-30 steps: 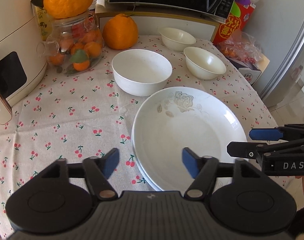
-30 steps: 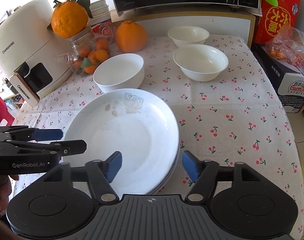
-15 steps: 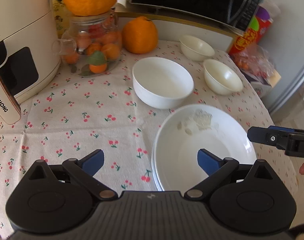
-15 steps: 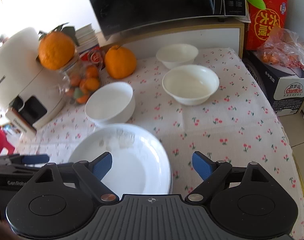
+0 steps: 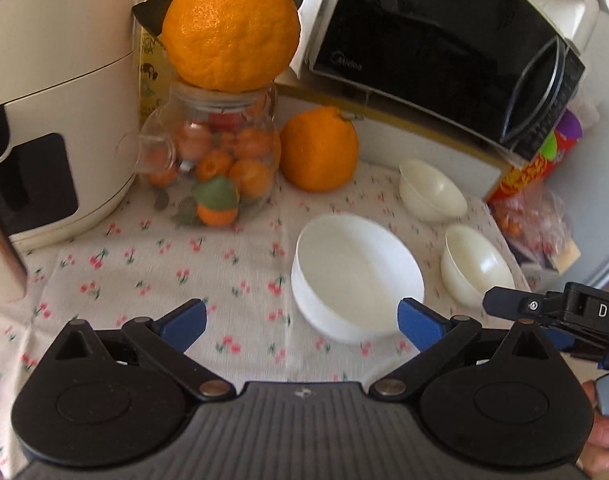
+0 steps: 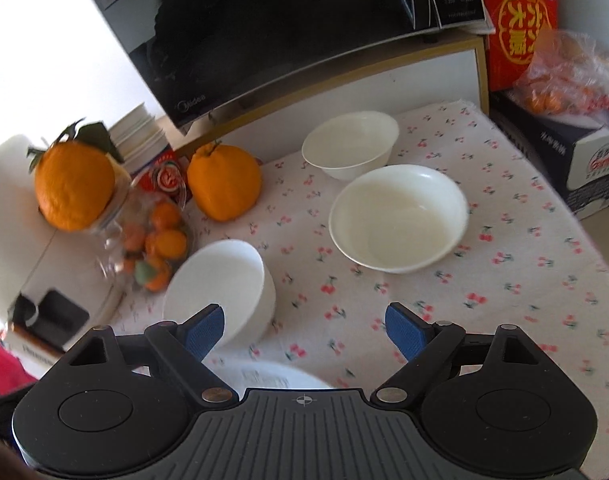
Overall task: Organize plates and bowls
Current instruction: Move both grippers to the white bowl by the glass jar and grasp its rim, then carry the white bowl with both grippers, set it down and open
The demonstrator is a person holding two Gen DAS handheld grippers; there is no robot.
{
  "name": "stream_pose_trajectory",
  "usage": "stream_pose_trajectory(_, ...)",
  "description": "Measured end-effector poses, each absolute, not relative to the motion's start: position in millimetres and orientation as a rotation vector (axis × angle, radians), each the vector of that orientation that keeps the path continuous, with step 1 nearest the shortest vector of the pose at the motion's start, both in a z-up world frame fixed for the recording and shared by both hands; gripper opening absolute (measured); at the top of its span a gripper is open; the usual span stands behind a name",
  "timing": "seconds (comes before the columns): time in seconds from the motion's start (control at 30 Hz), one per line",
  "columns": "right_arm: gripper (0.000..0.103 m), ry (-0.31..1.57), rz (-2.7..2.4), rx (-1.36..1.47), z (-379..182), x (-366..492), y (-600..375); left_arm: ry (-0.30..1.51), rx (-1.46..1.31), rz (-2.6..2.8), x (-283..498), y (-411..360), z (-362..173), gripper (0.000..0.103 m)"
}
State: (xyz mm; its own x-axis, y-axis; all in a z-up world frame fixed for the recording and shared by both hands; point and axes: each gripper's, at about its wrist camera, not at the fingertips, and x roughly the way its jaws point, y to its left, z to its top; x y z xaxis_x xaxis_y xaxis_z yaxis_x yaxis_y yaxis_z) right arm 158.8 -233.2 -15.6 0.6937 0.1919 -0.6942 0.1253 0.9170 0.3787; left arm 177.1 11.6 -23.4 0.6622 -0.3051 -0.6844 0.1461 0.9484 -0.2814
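Note:
A deep white bowl sits on the cherry-print tablecloth, just ahead of my open, empty left gripper. Two cream bowls stand beyond it: one nearer, one farther. In the right wrist view the deep bowl lies by the left fingertip of my open, empty right gripper. The wide cream bowl and the smaller one lie ahead. Only the rim of the white plate shows under that gripper. The right gripper also shows at the left view's right edge.
A glass jar of small oranges with a big orange on top, another orange, a white appliance and a black microwave stand at the back. A red box and a bagged carton stand right.
Both grippers have moved forward and tilted up over the table. The plate has slid out of the left view and almost out of the right view. Both stay open.

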Motion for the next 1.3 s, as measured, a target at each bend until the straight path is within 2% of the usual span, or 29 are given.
stream_pose_trajectory(0.07, 0.089, 0.817, 0.048, 0.465, -21.6, 169.1, -234.4, 0.793, -0.219, -0.255, 183.5, 10.4, -28.1, 0.097)
stream_pose_trajectory(0.27, 0.088, 0.828, 0.062, 0.596, -38.3, 194.4, -235.2, 0.771, -0.313, -0.275, 197.7, 15.6, -39.5, 0.081)
stream_pose_trajectory(0.37, 0.08, 0.838, 0.077, 0.638, -44.9, 203.5, -230.8, 0.771, -0.339, -0.289, 200.4, 18.8, -44.8, 0.071)
stream_pose_trajectory(0.53, 0.054, 0.869, 0.092, 0.632, -53.3, 213.4, -219.6, 0.792, -0.358, -0.312, 204.8, 23.1, -51.3, 0.045)
stream_pose_trajectory(0.57, 0.05, 0.873, 0.09, 0.63, -54.6, 214.6, -218.0, 0.795, -0.369, -0.322, 205.4, 24.7, -51.9, 0.043)
stream_pose_trajectory(0.7, 0.023, 0.883, 0.094, 0.636, -59.0, 218.7, -214.9, 0.807, -0.397, -0.375, 207.6, 28.8, -52.4, 0.02)
stream_pose_trajectory(1.3, 0.021, 0.863, 0.243, 0.569, -34.7, 199.3, -164.7, 0.878, -0.249, -0.248, 172.8, 60.2, -15.0, 0.015)
